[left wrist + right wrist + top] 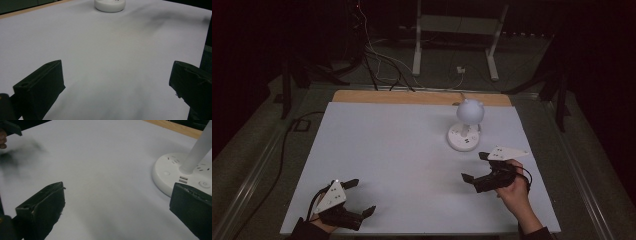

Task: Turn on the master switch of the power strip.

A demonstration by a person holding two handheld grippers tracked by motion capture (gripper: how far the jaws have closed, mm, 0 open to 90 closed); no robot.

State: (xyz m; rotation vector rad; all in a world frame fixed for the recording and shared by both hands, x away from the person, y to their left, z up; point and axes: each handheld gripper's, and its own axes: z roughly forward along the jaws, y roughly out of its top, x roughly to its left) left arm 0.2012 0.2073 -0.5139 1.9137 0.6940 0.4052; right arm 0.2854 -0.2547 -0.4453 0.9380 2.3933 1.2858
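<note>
1. The only object on the desk (pixel 377 150) was a small white lamp (pixel 466 126): round flat base, slim stem, globe-shaped head. It stood upright toward the far right of the white sheet, short of the bare wooden strip (pixel 422 97) along the far edge.
2. The right gripper view showed sockets and buttons on top of the lamp's base (pixel 172 173). Placement near the back likely suited its lead, which seemed to run off the far edge toward the cables on the floor; I could not trace it fully.
3. Right tongs (pixel 477 167) hovered just beside the lamp, on its near side, jaws wide apart and gripping nothing. They pointed leftward across the desk rather than at the lamp. My guess: the hand (pixel 514 192) waited near the thing it was most likely to handle.
4. Left tongs (pixel 360 197) sat low at the near left corner, well apart from the lamp, jaws likewise spread and empty, aimed up the sheet toward the lamp's base. Read as a parked, ready pose.
5. Room dark beyond the desk; a white frame stand (pixel 457 40) and loose cables (pixel 377 55) lay on the floor behind.
</note>
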